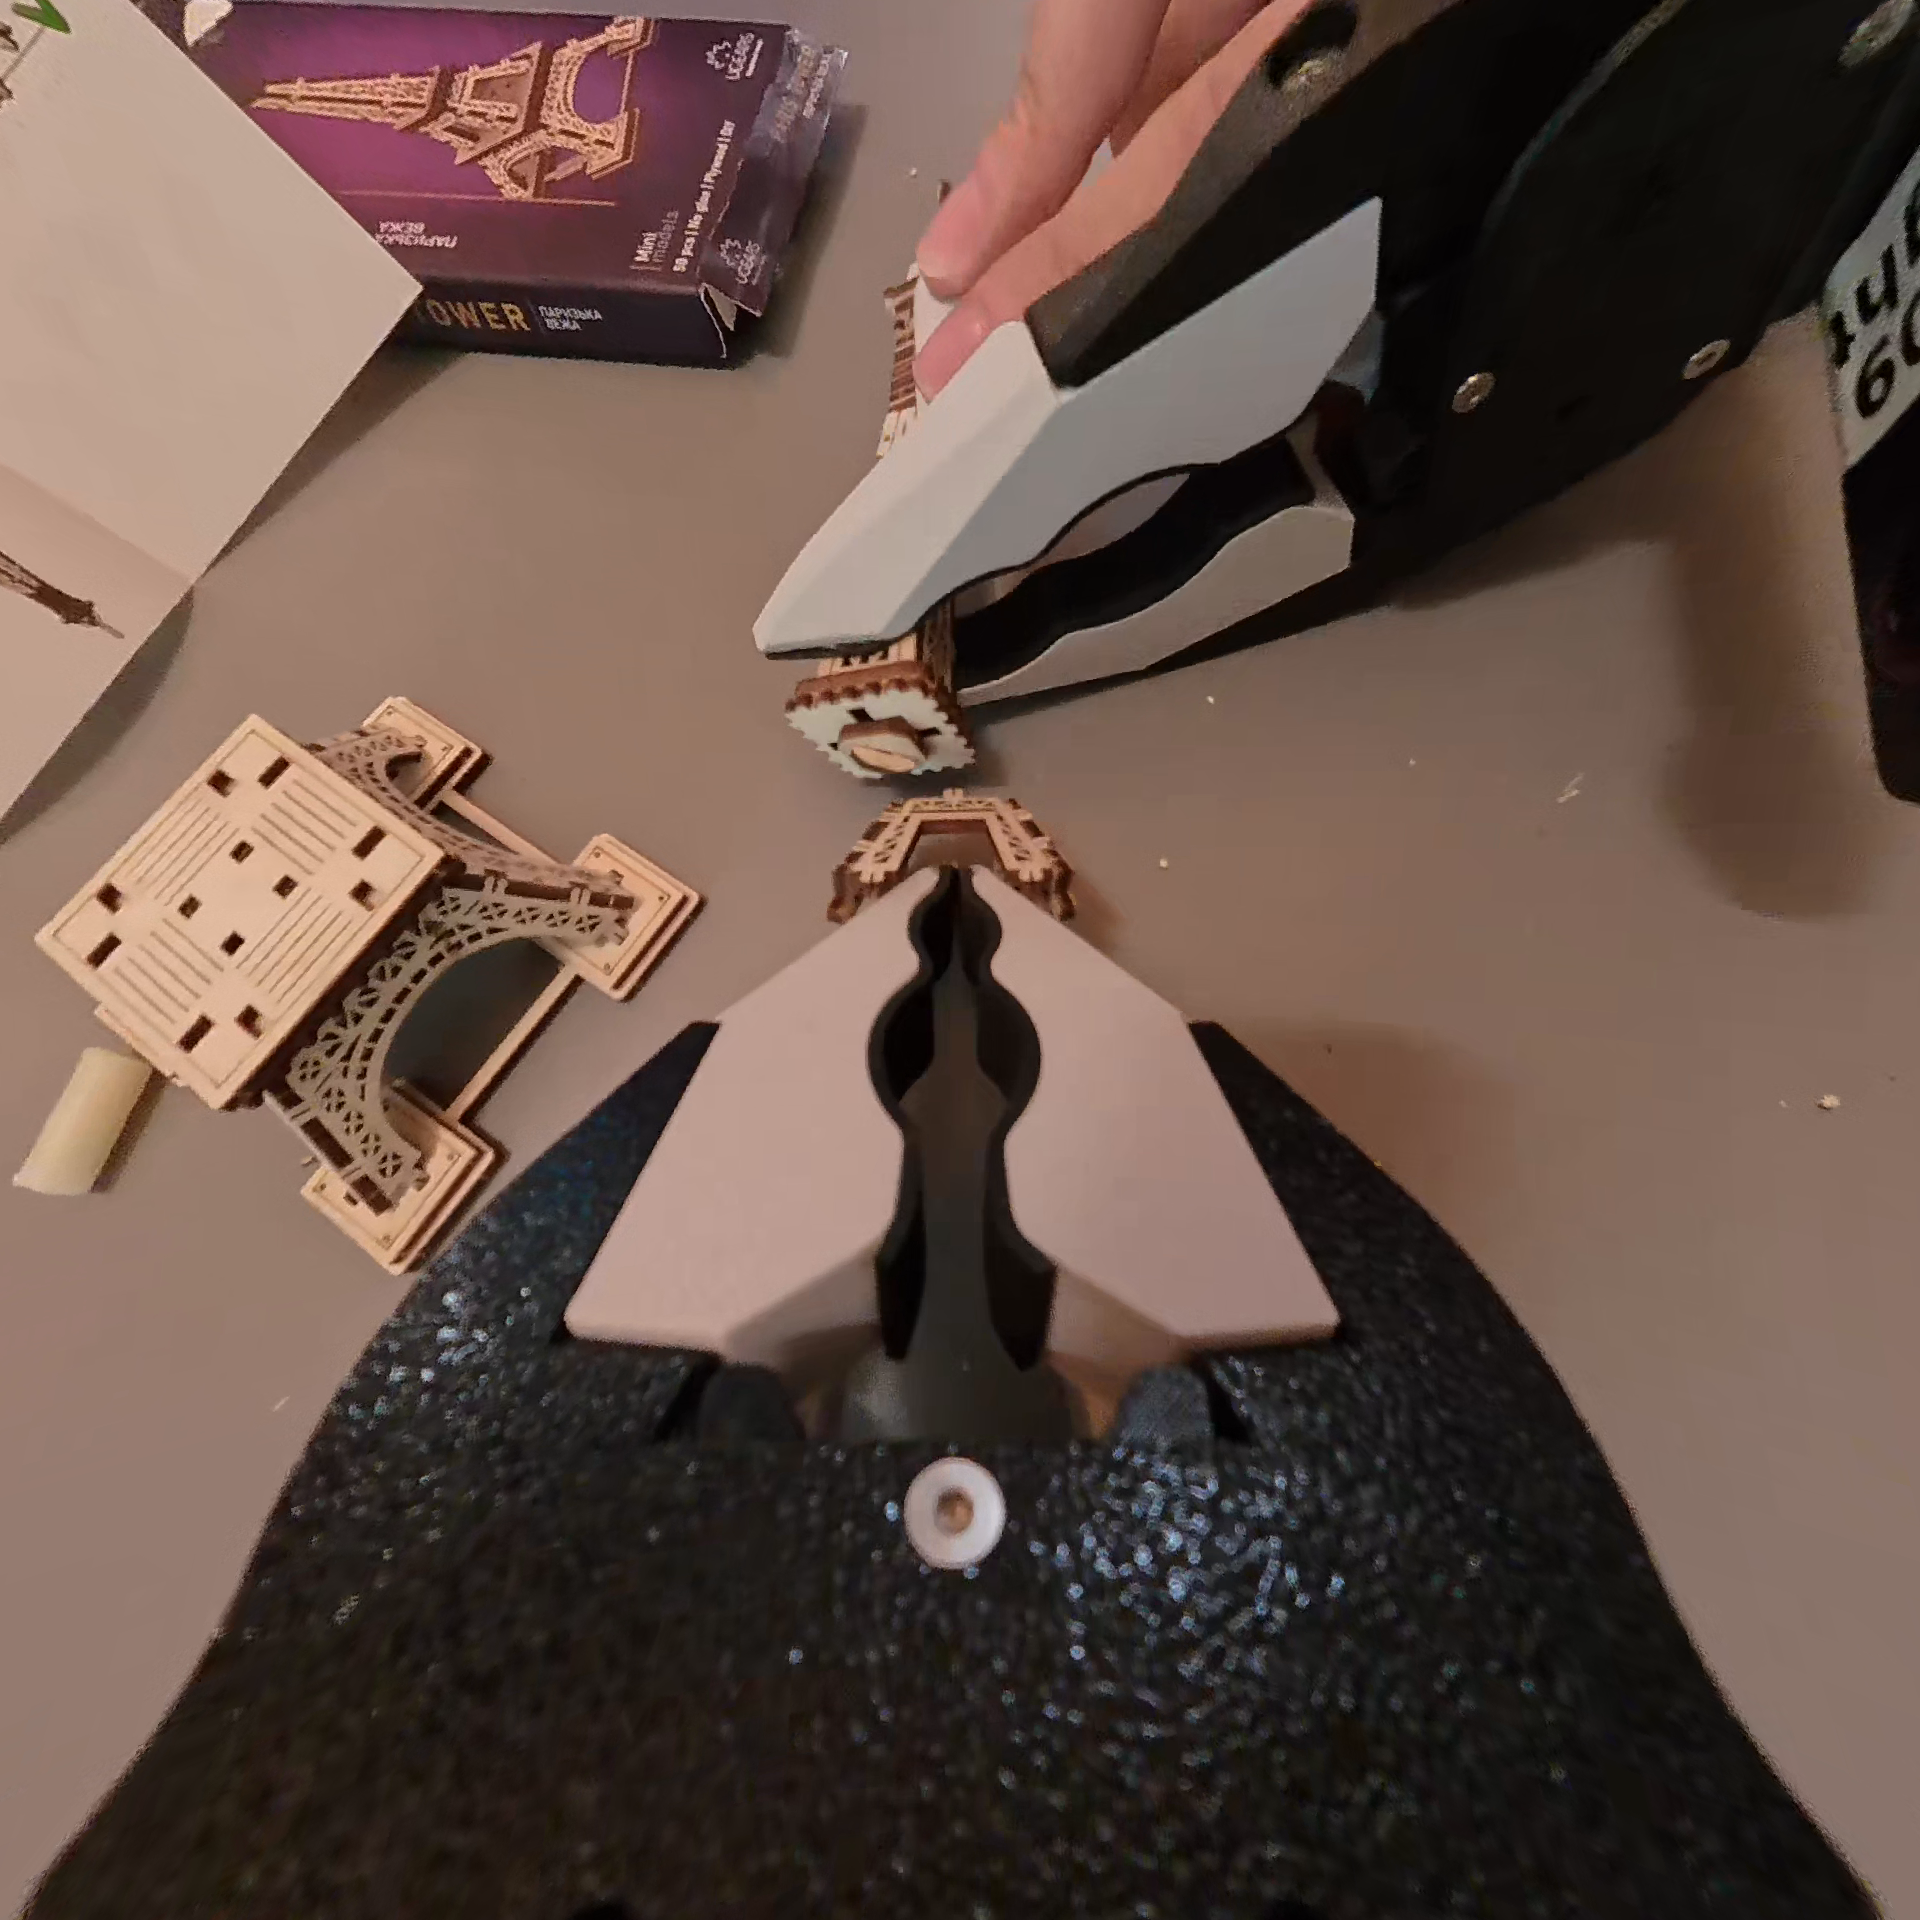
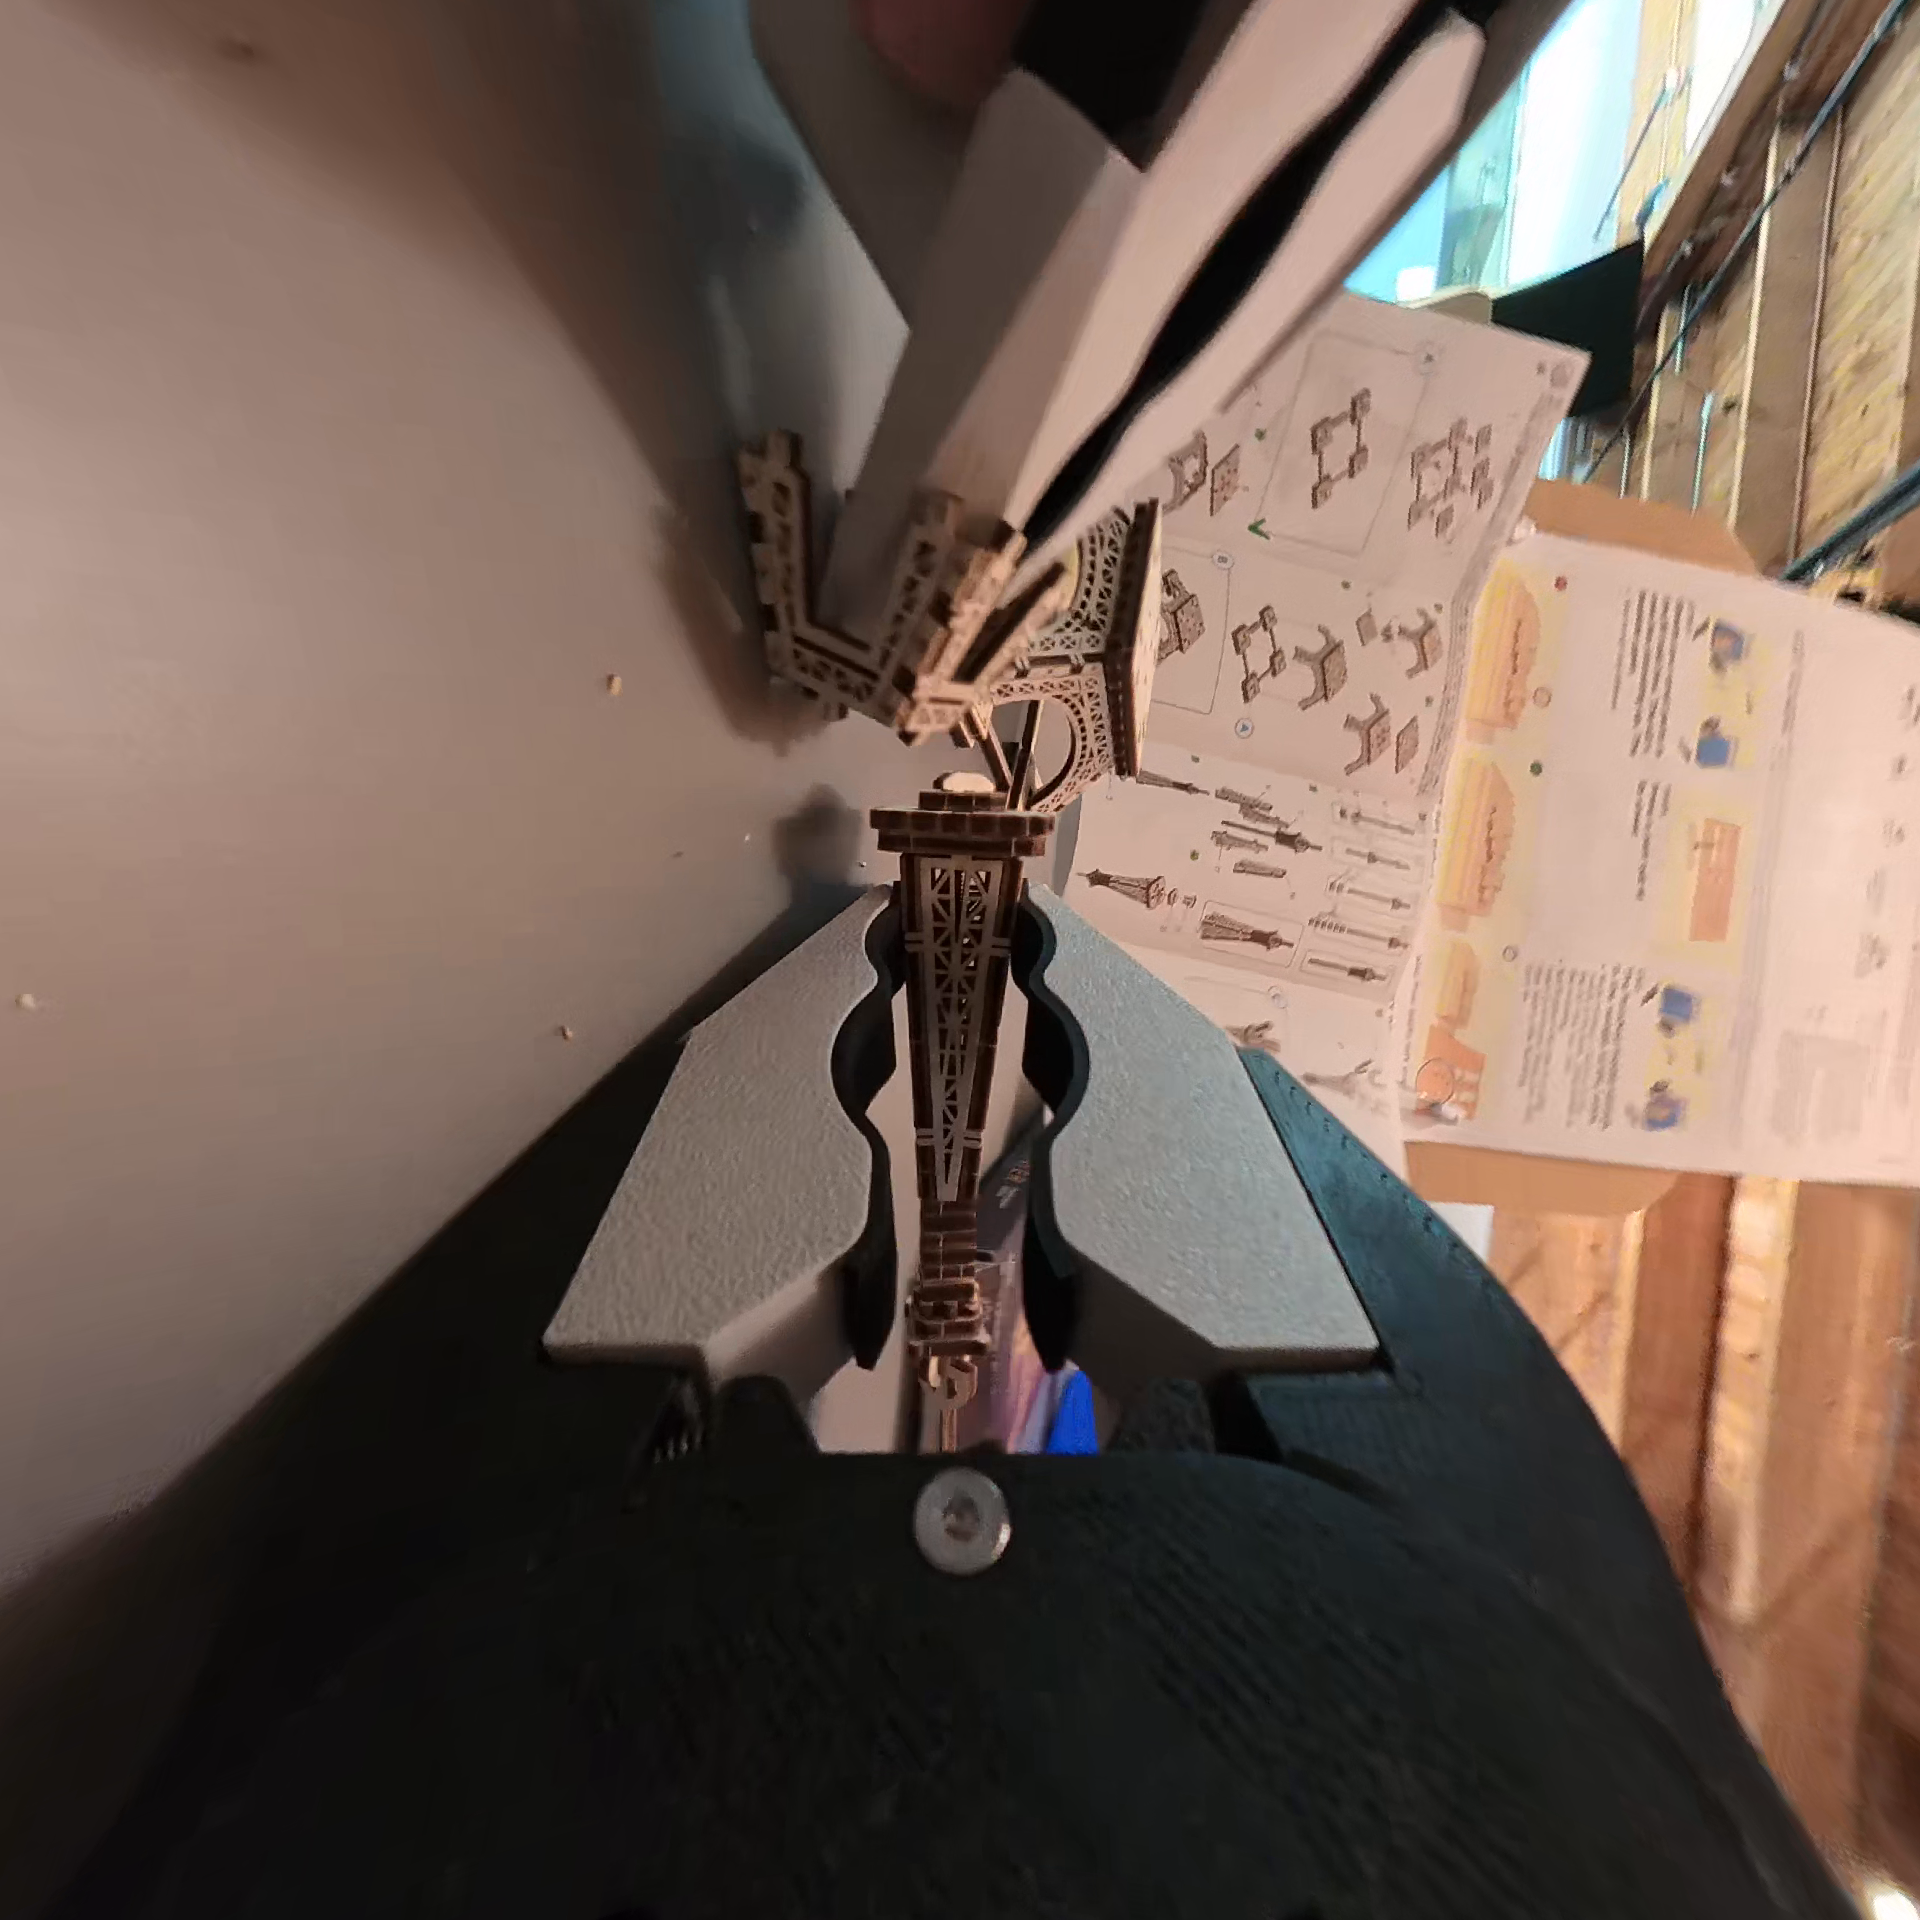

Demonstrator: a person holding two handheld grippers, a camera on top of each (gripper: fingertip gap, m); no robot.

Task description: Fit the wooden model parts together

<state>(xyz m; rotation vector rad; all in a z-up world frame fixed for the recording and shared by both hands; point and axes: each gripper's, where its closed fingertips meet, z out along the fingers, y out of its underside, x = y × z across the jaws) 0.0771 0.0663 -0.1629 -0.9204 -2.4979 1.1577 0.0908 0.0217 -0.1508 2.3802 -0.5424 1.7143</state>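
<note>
Left wrist view: the left tool fills the foreground, its two grey fingers closed on a small arched wooden mid section held at their tips. Just beyond it, apart by a narrow gap, the toothed square end of the wooden spire section faces it, clamped between the fingers of the right tool that reaches in from the upper right. A person's hand lies along that tool's top (fingertips touching the far part of the spire). To the left, the wooden tower base lies tipped on its side on the grey bench, with a short pale cylinder near its lower corner. Farther back sit a purple box and an open paper booklet.

Right wrist view: the right tool grips the tapering spire lengthwise, wide end forward. Just past that end the left tool holds the mid section. Beyond lie the tower base and the instruction sheets.
</note>
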